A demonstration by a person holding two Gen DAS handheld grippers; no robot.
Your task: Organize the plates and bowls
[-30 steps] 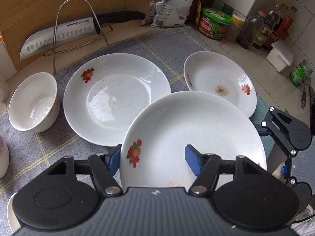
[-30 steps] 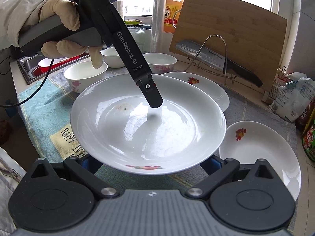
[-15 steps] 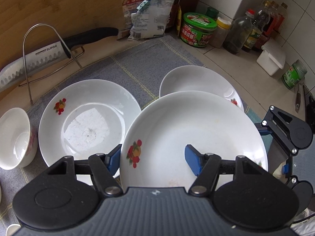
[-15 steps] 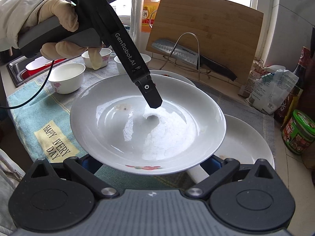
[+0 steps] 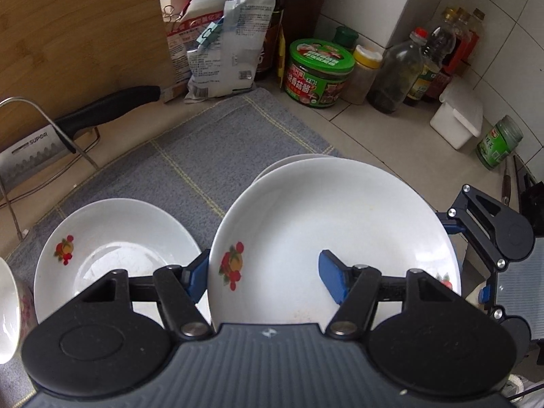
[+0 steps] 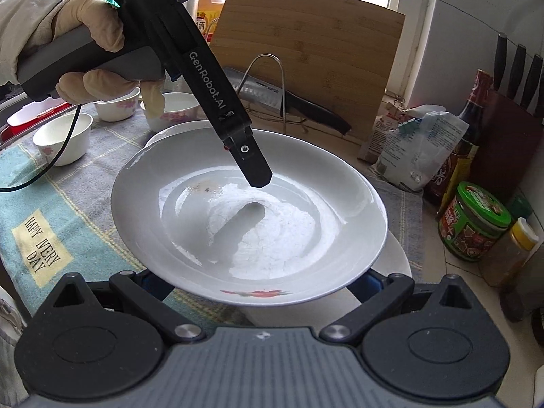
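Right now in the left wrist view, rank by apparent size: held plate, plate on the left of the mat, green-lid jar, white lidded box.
1. held plate, nearest the camera, so inflated
2. plate on the mat; likely the same true size
3. green-lid jar
4. white lidded box; close to the jar, unsure

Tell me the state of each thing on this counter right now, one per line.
Held plate: lifted, gripped at the rim by the left gripper, above the lower plate.
Lower plate: on the mat, mostly hidden.
Second plate: flat on the mat, empty.
Knife: resting in its wire rack.
Green jar: lid on.
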